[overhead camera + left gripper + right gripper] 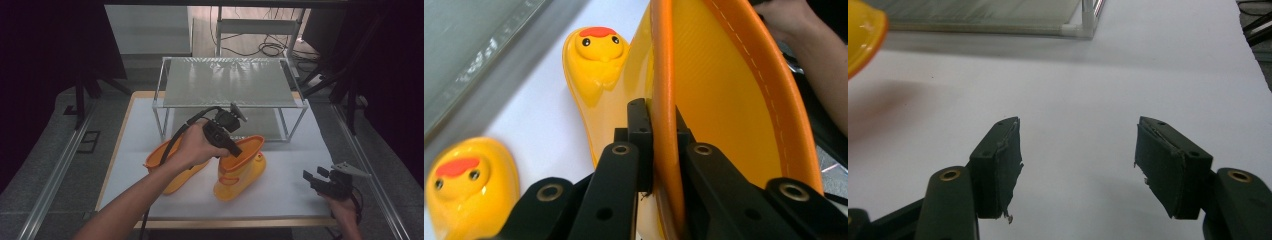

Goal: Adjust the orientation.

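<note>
Two yellow rubber boots with orange rims and duck faces on the toes, both near the middle of the white surface (300,150), in front of a two-tier metal shelf (227,82) at 12 o'clock.

Upright boot (240,170) standing near centre, its opening turned up toward the shelf. Left tool (235,146) pinching that boot's orange rim: in the left tool's view, the rim (663,100) clamped edge-on between the two black pads, one pad outside the shaft, one inside, jaws pressed nearly together on the thin wall. Duck face of the same boot (598,42) visible past the pads at about 11 o'clock. Left hand (195,146) wrapped around the tool's body, cable looping up and back toward 9 o'clock.

Second boot (175,167) lying tipped over just beside the first, at its 9 o'clock, partly hidden under the left hand and forearm; its duck toe (459,175) at 8 o'clock in the left tool's view. Whether the two boots touch, cannot tell.

Right tool (311,176) at 4 o'clock on the surface, well apart from both boots, held low in the right hand (345,207). Jaws spread wide, pads (998,170) worn at the edges, only bare white surface between them. A sliver of orange boot rim (863,40) at 10 o'clock in that view.
</note>
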`<state>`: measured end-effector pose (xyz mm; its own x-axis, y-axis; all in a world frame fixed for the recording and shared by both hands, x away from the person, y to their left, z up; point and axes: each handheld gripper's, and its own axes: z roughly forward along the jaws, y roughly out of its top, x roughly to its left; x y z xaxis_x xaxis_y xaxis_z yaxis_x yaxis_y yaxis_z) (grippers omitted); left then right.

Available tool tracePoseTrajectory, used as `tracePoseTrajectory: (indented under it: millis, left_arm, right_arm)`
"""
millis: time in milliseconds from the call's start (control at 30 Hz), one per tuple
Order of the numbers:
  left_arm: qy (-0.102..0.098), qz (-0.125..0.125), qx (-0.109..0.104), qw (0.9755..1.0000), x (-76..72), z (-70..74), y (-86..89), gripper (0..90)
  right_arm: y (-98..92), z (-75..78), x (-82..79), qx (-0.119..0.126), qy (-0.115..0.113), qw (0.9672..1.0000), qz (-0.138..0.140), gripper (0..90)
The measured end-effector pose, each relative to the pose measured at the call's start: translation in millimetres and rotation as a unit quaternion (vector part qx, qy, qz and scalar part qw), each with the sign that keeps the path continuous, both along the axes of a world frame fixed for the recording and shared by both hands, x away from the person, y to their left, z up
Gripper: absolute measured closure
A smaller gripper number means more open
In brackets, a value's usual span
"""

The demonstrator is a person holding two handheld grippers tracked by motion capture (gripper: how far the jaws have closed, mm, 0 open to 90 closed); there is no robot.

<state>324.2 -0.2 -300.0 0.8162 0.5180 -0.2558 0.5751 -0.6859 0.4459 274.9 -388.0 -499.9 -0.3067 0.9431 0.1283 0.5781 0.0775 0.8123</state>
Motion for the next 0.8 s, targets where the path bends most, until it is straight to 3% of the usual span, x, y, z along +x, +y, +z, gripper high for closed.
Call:
tracePoseTrajectory:
  millis: [333, 800]
  left_arm:
    - [-0.004, 0.025, 0.018, 0.9995, -0.7, -21.3, 47.0, 87.4]
    - [-0.004, 0.045, 0.031, 0.9985, -7.2, -43.9, 84.6, 87.2]
  right_arm:
    - [3.3, -2.8, 1.0, -0.003, 0.004, 1.0000, 0.003, 34.9]
    - [4.7, -5.3, 1.8, -0.006, 0.008, 0.9999, 0.004, 34.9]
